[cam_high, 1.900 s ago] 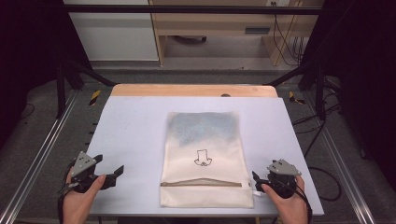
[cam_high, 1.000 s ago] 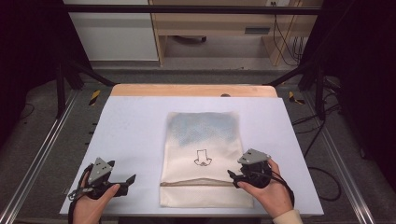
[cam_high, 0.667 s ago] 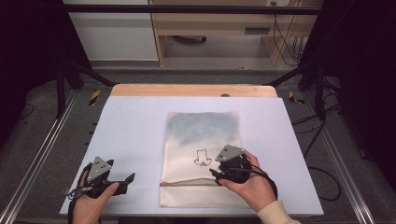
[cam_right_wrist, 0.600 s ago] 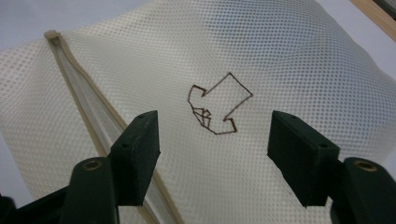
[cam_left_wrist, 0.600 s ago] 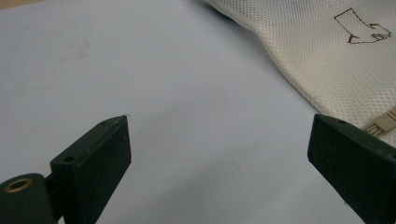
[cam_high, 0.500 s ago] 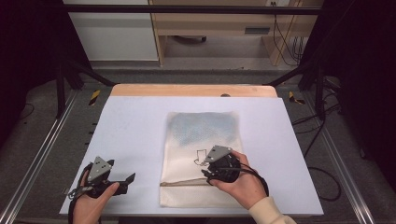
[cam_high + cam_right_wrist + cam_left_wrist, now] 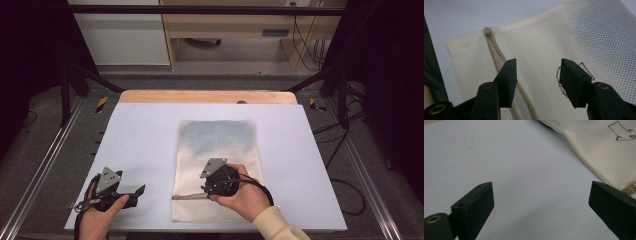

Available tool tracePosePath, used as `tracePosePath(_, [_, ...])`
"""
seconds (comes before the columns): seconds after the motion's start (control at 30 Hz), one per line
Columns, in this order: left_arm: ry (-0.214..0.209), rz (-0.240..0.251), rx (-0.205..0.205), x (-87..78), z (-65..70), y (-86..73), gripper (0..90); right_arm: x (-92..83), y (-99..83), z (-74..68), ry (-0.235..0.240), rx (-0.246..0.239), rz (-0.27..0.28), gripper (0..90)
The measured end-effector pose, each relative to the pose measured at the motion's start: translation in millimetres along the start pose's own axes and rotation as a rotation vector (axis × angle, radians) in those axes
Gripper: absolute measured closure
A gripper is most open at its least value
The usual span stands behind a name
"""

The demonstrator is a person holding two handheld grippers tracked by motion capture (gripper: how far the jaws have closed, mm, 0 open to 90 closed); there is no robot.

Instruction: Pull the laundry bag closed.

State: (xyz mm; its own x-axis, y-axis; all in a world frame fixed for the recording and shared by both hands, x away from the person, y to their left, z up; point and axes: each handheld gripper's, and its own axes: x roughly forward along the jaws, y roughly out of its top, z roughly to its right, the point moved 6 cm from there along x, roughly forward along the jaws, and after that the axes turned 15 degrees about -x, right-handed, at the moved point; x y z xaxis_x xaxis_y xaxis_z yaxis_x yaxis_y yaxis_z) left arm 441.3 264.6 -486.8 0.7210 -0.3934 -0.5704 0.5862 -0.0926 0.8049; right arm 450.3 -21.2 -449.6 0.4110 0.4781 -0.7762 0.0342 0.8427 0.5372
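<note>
The left gripper (image 7: 136,191) rests near the front left corner of the white table (image 7: 150,135), its jaws spread wide with nothing but bare tabletop between them; in the left gripper view the edge of the cream mesh bag (image 7: 599,150) lies just beside the far jaw, not touching it as far as I can tell. The hand (image 7: 97,217) that holds it sits low at the table's front edge.

Further right, the mesh bag (image 7: 220,150) lies flat in the middle of the table, bluish at its far end (something inside, too faint to make out), with a zipper (image 7: 496,53) running across its near end and a small outlined mark (image 7: 560,82) stitched on the fabric.

The right gripper (image 7: 209,189) sits over the near part of the bag, by the zipper. Its jaws have just been closing and now stand about half apart (image 7: 537,67), the mesh showing between them, the pads not pinching it, one jaw over the zipper, the other over the stitched mark
</note>
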Motion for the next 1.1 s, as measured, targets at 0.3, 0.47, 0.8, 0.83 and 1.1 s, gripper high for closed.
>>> tracePosePath(0.3, [0.008,0.002,-0.008,-0.2,-2.4,0.3,6.3,11.2,16.9,-11.0,0.047,-0.052,0.004,59.1])
tracePosePath(0.47, [0.007,-0.001,0.006,1.0,-1.1,1.6,6.4,18.7,27.9,-16.4,0.074,-0.089,0.013,65.7])
tracePosePath(0.8, [0.009,-0.001,-0.001,-0.6,-1.0,1.3,6.8,37.9,47.3,-31.5,0.154,-0.145,0.031,74.7])
tracePosePath(0.83, [0.010,-0.009,0.001,0.3,-1.3,0.5,6.8,39.9,48.9,-32.9,0.159,-0.148,0.033,74.6])
tracePosePath(1.1, [0.004,-0.010,0.000,0.8,-0.5,0.6,6.9,57.7,55.5,-43.3,0.193,-0.170,0.022,74.7])
